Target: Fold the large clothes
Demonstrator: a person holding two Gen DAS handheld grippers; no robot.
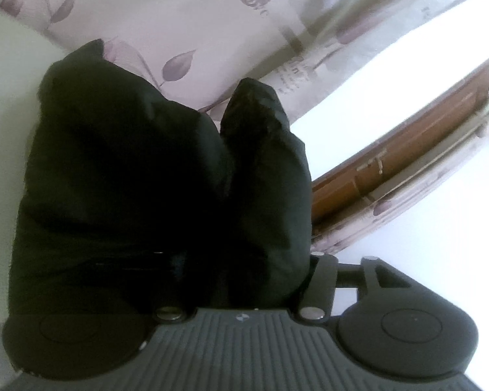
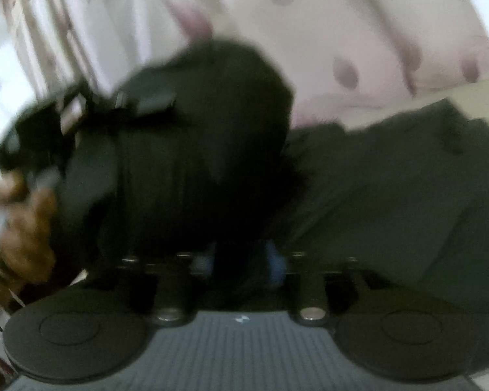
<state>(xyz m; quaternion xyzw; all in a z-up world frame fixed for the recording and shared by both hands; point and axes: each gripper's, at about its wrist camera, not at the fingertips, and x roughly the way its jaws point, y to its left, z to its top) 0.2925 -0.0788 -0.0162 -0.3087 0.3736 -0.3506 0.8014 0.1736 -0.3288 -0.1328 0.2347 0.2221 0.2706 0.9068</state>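
Mid-fold, black garment bunched on the bed

Black garment (image 1: 140, 179) heaped on the flowered bedsheet (image 1: 185, 16), draped over the left tongs (image 1: 192, 260), their state impossible to tell; right tongs (image 2: 241, 260) blurred, cloth between blue pads (image 2: 275, 260) (gripping or not unclear). Next, I judge: let go, then smooth flat
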